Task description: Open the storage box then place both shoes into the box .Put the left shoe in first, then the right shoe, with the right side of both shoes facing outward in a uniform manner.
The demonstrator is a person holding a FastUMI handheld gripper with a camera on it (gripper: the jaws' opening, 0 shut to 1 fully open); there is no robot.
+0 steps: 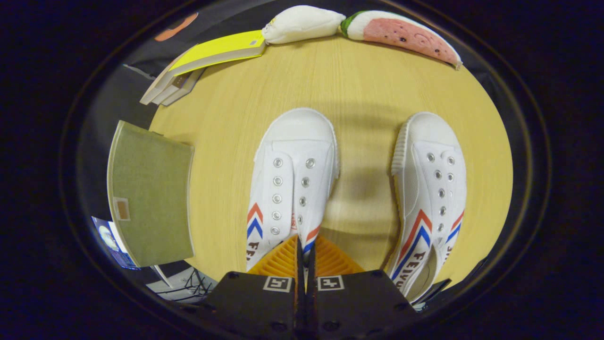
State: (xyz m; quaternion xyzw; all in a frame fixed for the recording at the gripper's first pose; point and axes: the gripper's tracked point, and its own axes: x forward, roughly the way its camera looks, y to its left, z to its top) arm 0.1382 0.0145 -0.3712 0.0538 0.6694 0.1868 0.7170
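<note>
Shoe (292,184), lettered "FE", pinched at its side by claw (306,252).

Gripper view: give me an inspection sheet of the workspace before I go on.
Surface: round wooden table, pale grain, bare between the shoes.
Job's things: left-hand white shoe with the fingers closed on its inner side wall; right-hand white shoe lying free beside it, toes pointing away; green-grey panel at the table's edge, possibly the storage box.
Clutter: stacked books, white plush, watermelon plush at the far rim.
Gripper: gripper, fingers nearly together, pinching the shoe.
Cables: dark wires below the table's edge.
Surroundings: dark booth.
</note>
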